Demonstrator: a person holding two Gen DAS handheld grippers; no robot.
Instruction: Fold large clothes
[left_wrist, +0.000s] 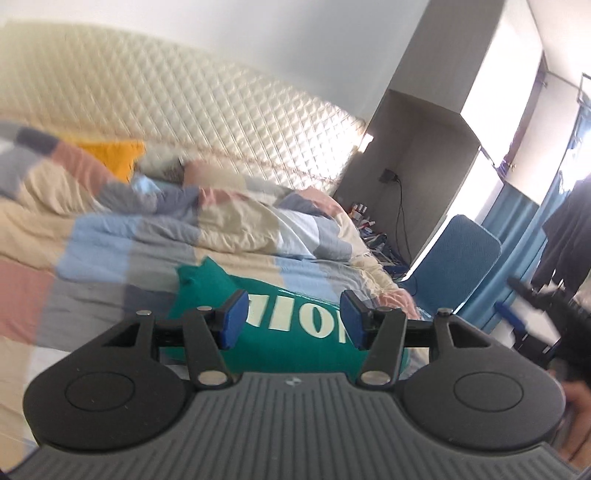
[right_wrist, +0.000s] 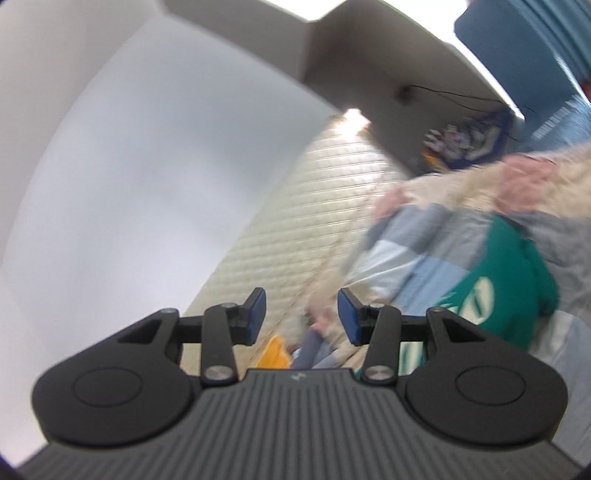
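The green garment (left_wrist: 280, 332) with pale lettering lies folded on the patchwork quilt (left_wrist: 155, 236) of the bed, before the quilted headboard (left_wrist: 207, 110). Above it the left gripper (left_wrist: 291, 319) hangs spread, holding nothing. The right gripper (right_wrist: 302, 316) is spread too, empty, facing the headboard and wall (right_wrist: 129, 166).

green garment (left_wrist: 280, 343): 1, white lettering | patchwork quilt (left_wrist: 155, 236): 1, on the bed | yellow pillow (left_wrist: 114, 157): 1 | quilted headboard (left_wrist: 207, 122): 1 | blue chair (left_wrist: 458, 258): 1 | grippers: 2, left gripper (left_wrist: 291, 319) and right gripper (right_wrist: 302, 316) | blue-padded fingers (left_wrist: 234, 317): 2 per gripper, 4 in all
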